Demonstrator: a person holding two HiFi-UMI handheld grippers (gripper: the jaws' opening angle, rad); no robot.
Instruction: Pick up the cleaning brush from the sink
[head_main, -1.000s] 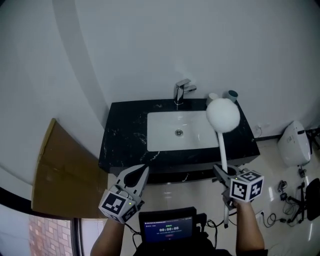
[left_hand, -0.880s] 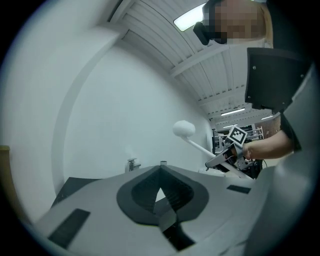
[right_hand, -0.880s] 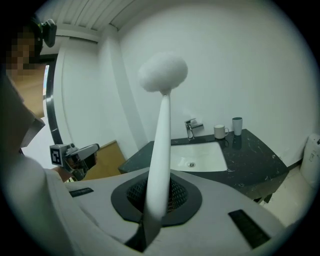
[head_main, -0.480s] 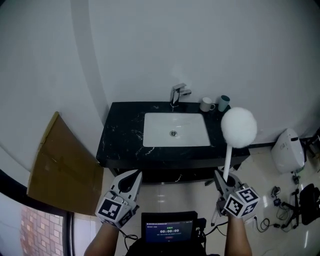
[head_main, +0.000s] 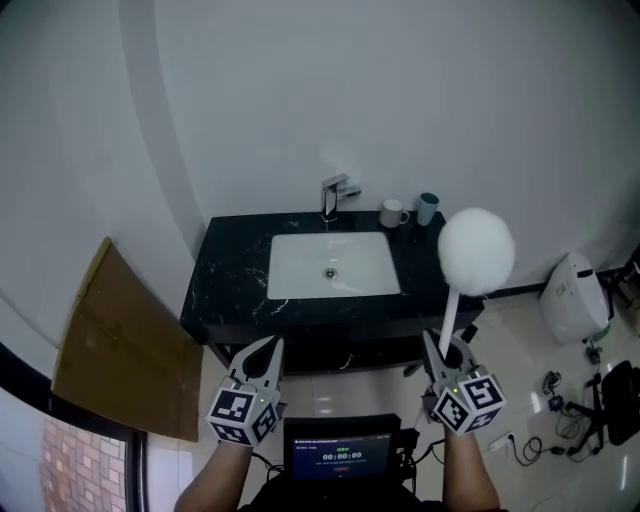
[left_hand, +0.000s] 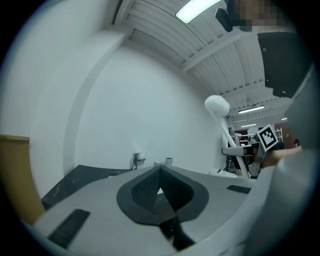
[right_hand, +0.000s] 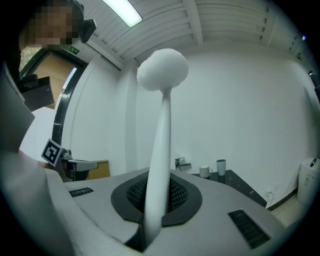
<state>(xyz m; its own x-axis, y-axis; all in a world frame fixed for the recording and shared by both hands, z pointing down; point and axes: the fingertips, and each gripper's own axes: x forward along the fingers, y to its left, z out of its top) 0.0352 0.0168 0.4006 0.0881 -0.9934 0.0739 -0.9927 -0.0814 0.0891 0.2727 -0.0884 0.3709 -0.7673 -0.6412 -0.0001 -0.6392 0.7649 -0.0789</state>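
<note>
The cleaning brush (head_main: 472, 270) is already out of the sink (head_main: 300, 265). It stands almost upright in the air, with its round white head at about 1 o'clock from the right gripper (head_main: 446, 350) and off the right end of the black counter (head_main: 225, 285). The right gripper view shows the jaws fully closed on the lower part of the white handle, which rises straight between the pads. The left gripper (head_main: 268, 352) is at 9 o'clock from the right one, well apart from it. Its jaws are closed together with nothing between them.

I judge the pick-up as nearly finished; what is left is to carry the brush steadily. The grip is low and the head is far above it, so the brush may tip easily. It is better to hold the handle vertical, move slowly and not roll the wrist.

The two cups (head_main: 410, 211) stand at 1 o'clock from the basin, next to the faucet (head_main: 333, 194), so the head should not swing toward them. Whether the head is wet and may drip, I cannot tell from these views.
</note>
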